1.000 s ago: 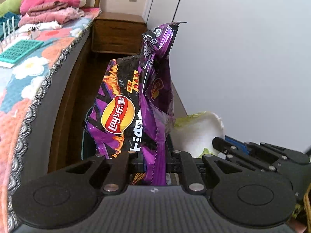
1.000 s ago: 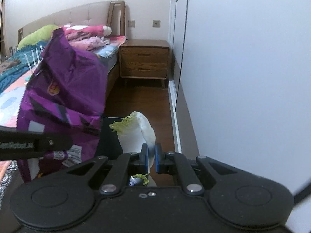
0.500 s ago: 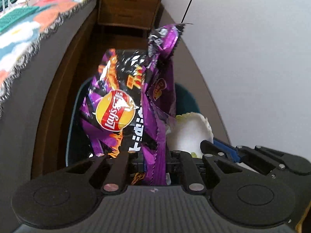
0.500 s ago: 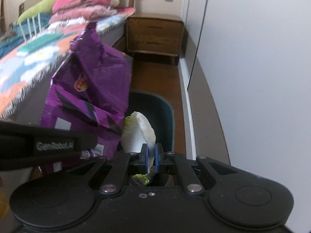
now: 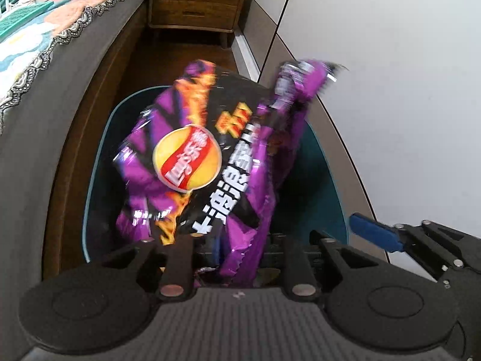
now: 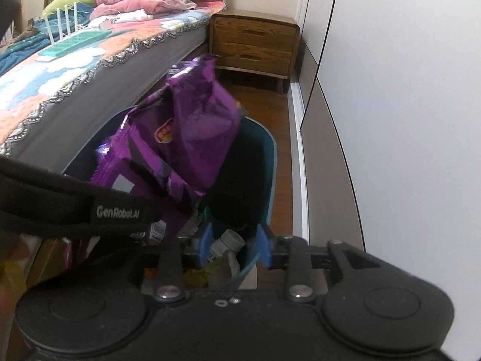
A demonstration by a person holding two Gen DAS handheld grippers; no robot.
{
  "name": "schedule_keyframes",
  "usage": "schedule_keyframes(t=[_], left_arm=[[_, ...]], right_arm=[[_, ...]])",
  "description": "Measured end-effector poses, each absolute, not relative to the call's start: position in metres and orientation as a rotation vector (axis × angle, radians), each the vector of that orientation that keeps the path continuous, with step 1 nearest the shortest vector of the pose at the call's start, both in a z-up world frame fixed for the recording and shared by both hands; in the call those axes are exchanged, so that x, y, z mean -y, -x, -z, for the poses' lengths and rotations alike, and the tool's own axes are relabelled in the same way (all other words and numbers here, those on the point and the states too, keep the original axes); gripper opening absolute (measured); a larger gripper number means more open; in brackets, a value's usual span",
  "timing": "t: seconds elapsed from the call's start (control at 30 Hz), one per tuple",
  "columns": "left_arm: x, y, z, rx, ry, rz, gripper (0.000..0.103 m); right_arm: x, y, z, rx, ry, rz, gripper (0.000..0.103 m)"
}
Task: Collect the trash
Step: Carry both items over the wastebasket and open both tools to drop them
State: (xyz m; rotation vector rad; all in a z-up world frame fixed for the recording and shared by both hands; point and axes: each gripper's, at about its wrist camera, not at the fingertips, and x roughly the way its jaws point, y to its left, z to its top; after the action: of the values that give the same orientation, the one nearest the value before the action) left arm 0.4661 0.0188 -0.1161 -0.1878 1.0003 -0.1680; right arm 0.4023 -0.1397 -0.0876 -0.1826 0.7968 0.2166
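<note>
Two hand-held grippers hang over a dark teal plastic trash bin (image 5: 318, 177) standing on the wooden floor (image 6: 258, 102) between a bed with a floral, lace-edged cover (image 6: 75, 66) and a white wardrobe wall (image 6: 405, 90). Fingers of the left gripper (image 5: 237, 249) have just been opening; the crumpled purple-and-black foil crisp bag (image 5: 204, 162) stands blurred between them, tilted over the bin's mouth, and whether the pads touch it is unclear. Fingers of the right gripper (image 6: 234, 246), tipped with blue pads (image 6: 206, 242), have also just been opening and stand apart with nothing between them, directly above the bin's near rim. Inside the bin, below those pads, lies a small white-capped bottle (image 6: 225, 243) among other rubbish. A brown wooden two-drawer nightstand (image 6: 255, 45) stands beyond, at the head of the bed.
</note>
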Motion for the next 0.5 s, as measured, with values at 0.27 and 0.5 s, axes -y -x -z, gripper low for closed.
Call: schedule_keyframes(t=[0.27,0.5], left_arm=[[-0.022,-0.445,0.094,-0.956,0.195,0.177,0.073],[-0.018,-0.400,0.062,-0.933,0.163,0.189,0.074]], right_arm=[[0.154,-0.375,0.059,-0.767,0.157,-0.209,0.050],[0.170,-0.341,0.031,-0.746,0.132,-0.205,0.062]])
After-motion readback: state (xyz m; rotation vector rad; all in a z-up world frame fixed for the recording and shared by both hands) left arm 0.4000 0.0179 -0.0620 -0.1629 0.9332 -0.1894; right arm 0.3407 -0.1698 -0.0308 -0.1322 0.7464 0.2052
